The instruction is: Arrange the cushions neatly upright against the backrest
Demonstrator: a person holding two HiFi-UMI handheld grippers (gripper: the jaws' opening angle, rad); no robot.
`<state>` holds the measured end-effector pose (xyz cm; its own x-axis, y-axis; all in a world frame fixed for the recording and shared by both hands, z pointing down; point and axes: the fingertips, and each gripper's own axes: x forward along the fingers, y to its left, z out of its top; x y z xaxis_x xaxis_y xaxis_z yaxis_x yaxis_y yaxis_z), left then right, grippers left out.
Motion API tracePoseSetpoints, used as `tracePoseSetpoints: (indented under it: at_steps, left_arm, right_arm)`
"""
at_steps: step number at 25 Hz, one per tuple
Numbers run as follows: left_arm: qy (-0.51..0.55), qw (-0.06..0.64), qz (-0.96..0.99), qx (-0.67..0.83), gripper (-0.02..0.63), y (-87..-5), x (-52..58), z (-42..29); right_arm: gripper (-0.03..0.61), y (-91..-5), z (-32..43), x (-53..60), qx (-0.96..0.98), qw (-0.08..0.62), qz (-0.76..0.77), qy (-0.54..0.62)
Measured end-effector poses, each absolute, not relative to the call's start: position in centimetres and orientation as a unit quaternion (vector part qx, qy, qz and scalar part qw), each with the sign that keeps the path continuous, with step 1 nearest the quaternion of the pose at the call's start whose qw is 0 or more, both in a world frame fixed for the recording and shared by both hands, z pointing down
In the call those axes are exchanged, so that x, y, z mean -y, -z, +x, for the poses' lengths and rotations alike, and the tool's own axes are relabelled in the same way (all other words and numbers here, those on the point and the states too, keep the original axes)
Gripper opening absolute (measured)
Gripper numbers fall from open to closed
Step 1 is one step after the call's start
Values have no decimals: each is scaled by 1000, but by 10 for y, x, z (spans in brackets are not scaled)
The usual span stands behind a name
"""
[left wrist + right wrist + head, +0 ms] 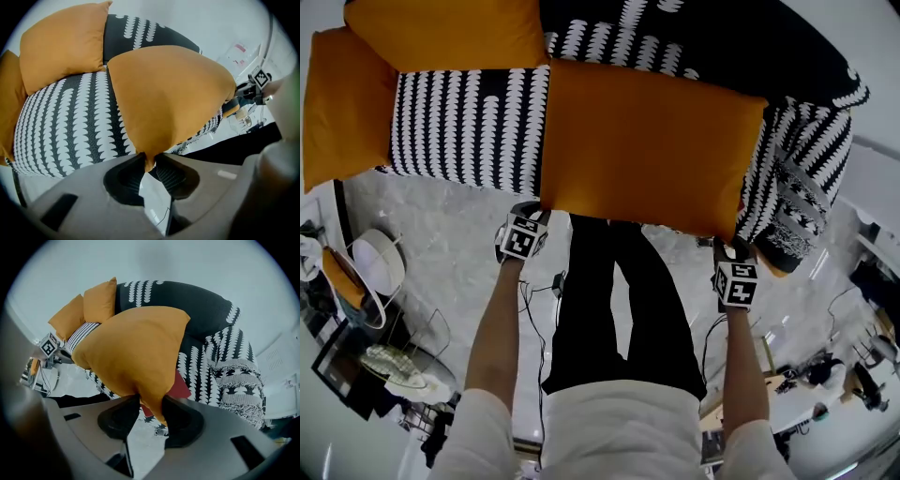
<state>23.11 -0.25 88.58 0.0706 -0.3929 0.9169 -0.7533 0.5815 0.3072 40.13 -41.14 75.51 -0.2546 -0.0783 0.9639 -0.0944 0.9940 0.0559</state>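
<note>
Now, left gripper point(149, 161) and right gripper point(151, 408) each clamp their fingers point(171, 176) on a near corner of the orange cushion point(647, 141) lying on the sofa seat point(469, 127); a level, even lift should stand it squarely against the backrest point(694, 37) without twisting it.

Sofa point(469, 131), black-and-white pattern. On it: large orange cushion point(647, 145), front of seat; back cushion point(445, 33); left-end cushion point(342, 103); possibly a red item point(183, 387) underneath.
</note>
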Motion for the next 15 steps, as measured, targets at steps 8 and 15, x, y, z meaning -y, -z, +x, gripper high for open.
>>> tracePoseSetpoints:
  at_steps: [8, 15]
  left_arm:
    - [-171, 586, 445, 656, 49, -870, -1, 223]
    - [-153, 579, 446, 665, 38, -831, 3, 205]
  right_arm:
    - [88, -746, 393, 406, 791, 607, 77, 7]
    - [54, -716, 377, 413, 797, 596, 95, 2]
